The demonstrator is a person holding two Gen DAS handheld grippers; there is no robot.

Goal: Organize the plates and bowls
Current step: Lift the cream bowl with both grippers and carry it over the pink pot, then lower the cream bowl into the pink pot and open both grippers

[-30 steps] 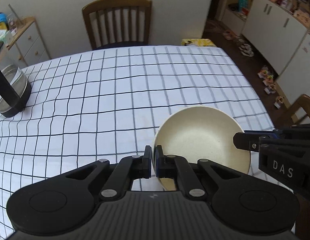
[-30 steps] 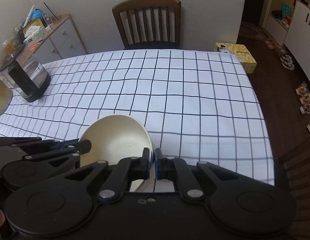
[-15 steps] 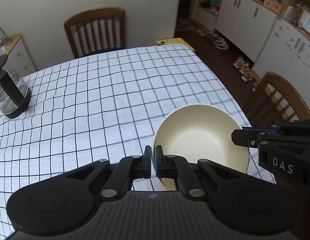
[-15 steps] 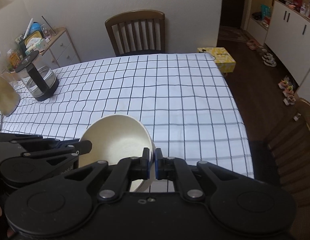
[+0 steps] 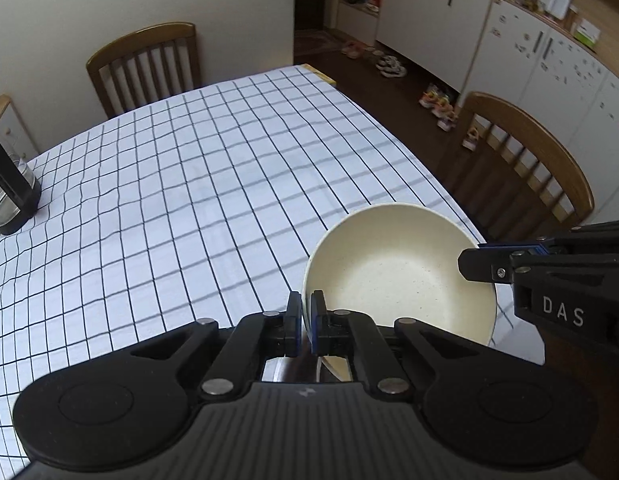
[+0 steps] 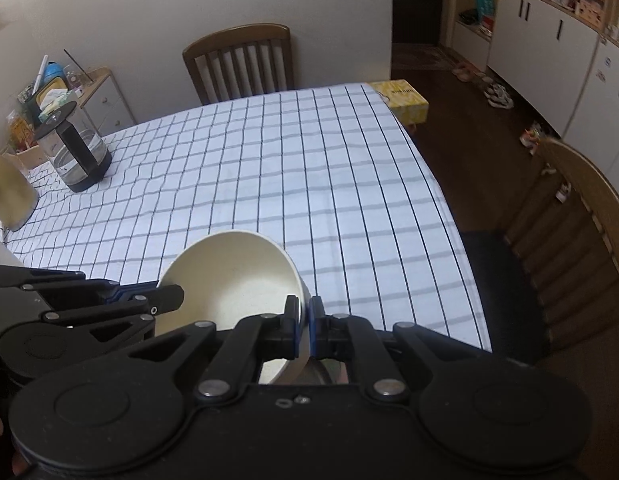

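Both grippers grip one cream bowl (image 5: 397,276) above the near right corner of the checked tabletop (image 5: 189,200). The left gripper (image 5: 305,324) has its fingers clamped on the bowl's left rim, and the right gripper (image 6: 304,328) has its fingers clamped on the opposite rim. A glass kettle (image 6: 75,152) stands well beyond the fingers, far left on the tabletop.

Matt speckled cream bowl (image 5: 397,276); checked cloth tablecloth (image 5: 197,184); wooden chair (image 6: 239,62).

A glass kettle (image 6: 75,152) stands on the checked tablecloth (image 6: 269,168).
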